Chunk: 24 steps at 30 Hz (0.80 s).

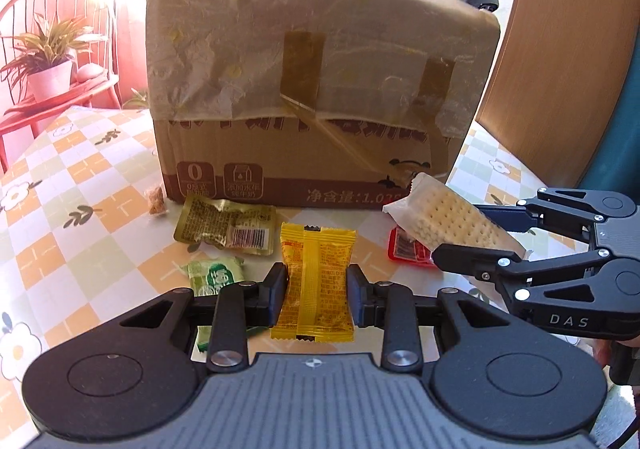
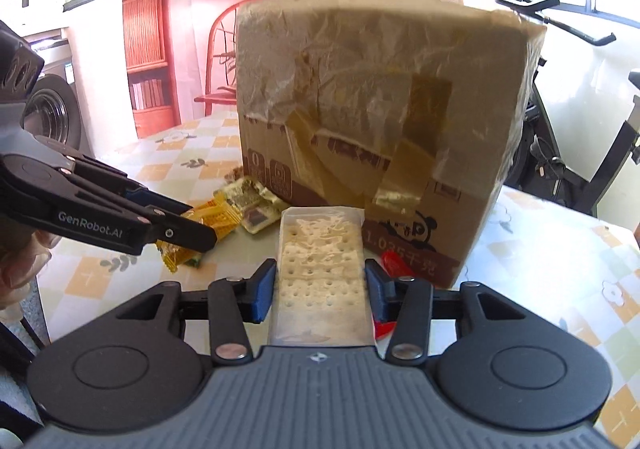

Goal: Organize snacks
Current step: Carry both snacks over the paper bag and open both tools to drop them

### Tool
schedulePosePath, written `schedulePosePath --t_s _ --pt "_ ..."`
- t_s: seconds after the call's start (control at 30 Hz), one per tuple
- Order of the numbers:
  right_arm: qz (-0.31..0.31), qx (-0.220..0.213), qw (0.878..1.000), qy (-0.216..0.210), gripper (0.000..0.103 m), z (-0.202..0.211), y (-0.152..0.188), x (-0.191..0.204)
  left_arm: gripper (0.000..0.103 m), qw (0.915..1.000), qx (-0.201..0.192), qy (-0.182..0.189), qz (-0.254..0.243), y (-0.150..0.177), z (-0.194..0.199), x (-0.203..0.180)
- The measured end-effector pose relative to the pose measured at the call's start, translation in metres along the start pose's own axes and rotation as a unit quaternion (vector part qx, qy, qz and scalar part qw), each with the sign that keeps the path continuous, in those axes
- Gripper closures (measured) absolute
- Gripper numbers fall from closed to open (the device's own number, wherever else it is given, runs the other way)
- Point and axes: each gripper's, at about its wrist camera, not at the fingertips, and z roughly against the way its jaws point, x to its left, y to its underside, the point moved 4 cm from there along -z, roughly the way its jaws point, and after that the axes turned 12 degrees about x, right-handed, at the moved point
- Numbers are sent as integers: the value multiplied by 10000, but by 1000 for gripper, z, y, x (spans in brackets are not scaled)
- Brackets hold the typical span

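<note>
My left gripper is shut on a yellow snack packet, held upright above the table. My right gripper is shut on a clear-wrapped cracker pack; the left wrist view shows that cracker pack lifted at the right, in the right gripper. The left gripper with the yellow packet appears at the left of the right wrist view. A tall cardboard box wrapped in paper and tape stands just behind both.
On the checked tablecloth lie a gold packet, a green packet, a red packet and a small brown snack. A red chair with a potted plant stands at the left; a wooden panel at the right.
</note>
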Motion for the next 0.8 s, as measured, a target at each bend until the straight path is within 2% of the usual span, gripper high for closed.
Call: schedulePosePath --t_s 0.23,0.5,0.7,0.8 --pt "514 -422 9977 -104 55 25 -42 12 69 9985 -501 5 235 -33 33 17" --pt "486 -1297 9903 -64 55 60 -119 5 69 9910 -1326 -172 95 -92 83 30" --pt "334 -1278 9912 126 55 44 -185 -22 69 9875 -1539 -187 284 -154 90 43" --pt "75 -1107 9937 162 55 20 -213 -44 68 9885 -1463 -175 344 -189 80 47"
